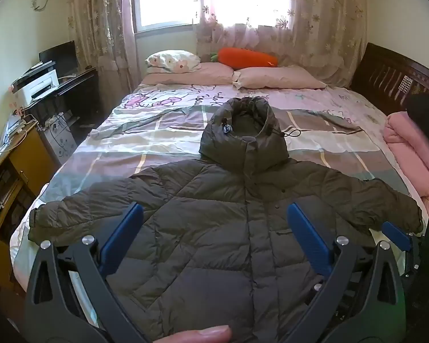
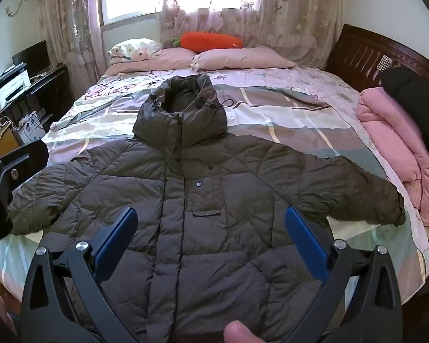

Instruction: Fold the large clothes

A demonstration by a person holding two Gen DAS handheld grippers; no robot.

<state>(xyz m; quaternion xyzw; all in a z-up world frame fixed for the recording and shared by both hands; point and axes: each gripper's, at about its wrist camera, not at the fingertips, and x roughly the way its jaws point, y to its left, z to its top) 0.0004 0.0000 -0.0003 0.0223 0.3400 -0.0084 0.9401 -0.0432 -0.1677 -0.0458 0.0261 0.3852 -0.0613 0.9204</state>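
A large dark olive puffer jacket (image 1: 220, 217) lies flat on the bed, front up, zipped, both sleeves spread sideways and the hood (image 1: 241, 131) pointing to the pillows. In the right wrist view the jacket (image 2: 214, 200) fills the middle, its hood (image 2: 183, 111) further up. My left gripper (image 1: 214, 217) hovers above the jacket's chest, jaws wide open, nothing between the blue pads (image 1: 123, 237). My right gripper (image 2: 210, 223) hangs over the lower chest, also wide open and empty. The left gripper's body (image 2: 3, 177) shows at the left edge of the right wrist view.
The bed (image 1: 146, 131) has a patterned sheet, pink pillows (image 1: 277, 77) and an orange carrot plush (image 1: 247, 57) at the far end. A folded pink quilt (image 2: 397, 148) lies along the right edge. A desk with a printer (image 1: 37, 85) stands left. A fingertip (image 1: 200, 335) shows at the bottom.
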